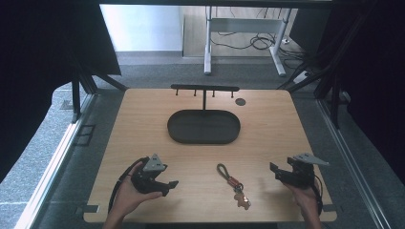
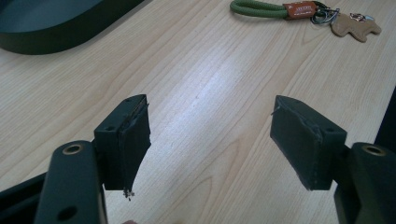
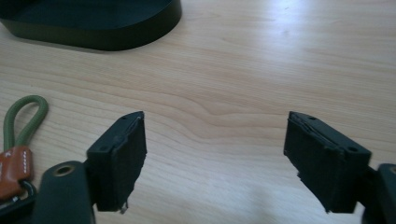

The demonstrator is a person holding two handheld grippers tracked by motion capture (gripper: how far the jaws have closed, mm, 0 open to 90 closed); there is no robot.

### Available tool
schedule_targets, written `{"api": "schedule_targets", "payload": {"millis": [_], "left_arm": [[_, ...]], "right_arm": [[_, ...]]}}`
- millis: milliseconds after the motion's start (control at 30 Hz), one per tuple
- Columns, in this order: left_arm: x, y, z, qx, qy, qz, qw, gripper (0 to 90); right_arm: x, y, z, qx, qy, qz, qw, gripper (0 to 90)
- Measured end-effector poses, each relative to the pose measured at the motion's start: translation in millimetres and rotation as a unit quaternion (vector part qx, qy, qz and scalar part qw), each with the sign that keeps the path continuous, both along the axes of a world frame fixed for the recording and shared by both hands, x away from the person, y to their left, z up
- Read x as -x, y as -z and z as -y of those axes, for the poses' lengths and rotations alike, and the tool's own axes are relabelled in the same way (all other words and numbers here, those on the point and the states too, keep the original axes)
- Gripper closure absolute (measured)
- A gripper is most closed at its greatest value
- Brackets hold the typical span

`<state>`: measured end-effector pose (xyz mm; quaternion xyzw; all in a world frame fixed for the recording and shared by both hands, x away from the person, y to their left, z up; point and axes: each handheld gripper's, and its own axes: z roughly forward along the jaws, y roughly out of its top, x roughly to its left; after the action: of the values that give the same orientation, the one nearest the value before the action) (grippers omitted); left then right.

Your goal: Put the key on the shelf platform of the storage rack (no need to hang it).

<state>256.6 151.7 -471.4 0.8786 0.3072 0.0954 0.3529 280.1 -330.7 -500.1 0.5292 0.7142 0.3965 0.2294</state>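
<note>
**Two hand-held grippers spread, one keyring between**

On the worktop (image 1: 143,114), the left hand-held gripper (image 1: 167,185) sits at seven o'clock, jaws wide apart and empty. One keyring (image 1: 234,183), with green loop, brown tag and bear charm, lies at six o'clock. One black oval tray (image 1: 204,127) with a hook rack (image 1: 205,88) stands at twelve. The right hand-held gripper (image 1: 276,171), at five o'clock, gapes empty too.

Light wooden table (image 1: 143,124), black oval tray (image 1: 204,127) with hook rack, green-looped keychain (image 1: 233,183), small dark disc (image 1: 240,101)
</note>
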Motion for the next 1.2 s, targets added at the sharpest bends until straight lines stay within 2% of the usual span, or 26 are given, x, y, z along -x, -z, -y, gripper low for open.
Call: {"api": "schedule_targets", "payload": {"millis": [67, 200, 267, 467, 600, 1000, 1200], "left_arm": [[0.1, 0.9, 2.1, 0.0, 0.003, -0.003, 1.0, 29.2], [1.0, 3.8, 6.7, -0.004, 0.01, -0.008, 0.9999, 29.2], [1.2, 4.2, 7.7, -0.006, 0.012, -0.009, 0.9999, 29.2], [1.4, 2.4, 6.4, -0.002, 0.012, -0.006, 0.9999, 29.1], [1.4, 1.2, 3.7, 0.001, 0.009, -0.004, 0.9999, 29.1], [0.4, 2.4, 3.1, 0.002, 0.006, -0.006, 1.0, 29.1], [2.9, 1.5, 3.6, 0.002, 0.004, -0.006, 1.0, 29.2]], "right_arm": [[3.8, -1.7, 4.2, -0.007, -0.002, 0.006, 1.0, 25.3], [6.6, -4.7, 3.8, -0.001, -0.015, 0.01, 0.9998, 27.6], [7.2, -5.6, 1.3, -0.001, -0.029, 0.007, 0.9996, 28.2], [9.0, -3.6, -3.4, 0.005, -0.047, -0.003, 0.9989, 32.6], [8.8, -3.0, -1.9, -0.003, -0.045, -0.005, 0.999, 34.3], [9.2, -2.1, 3.8, -0.002, -0.043, -0.007, 0.9991, 37.9], [11.3, -6.9, 5.5, -0.001, -0.045, -0.009, 0.9989, 39.1]]}}
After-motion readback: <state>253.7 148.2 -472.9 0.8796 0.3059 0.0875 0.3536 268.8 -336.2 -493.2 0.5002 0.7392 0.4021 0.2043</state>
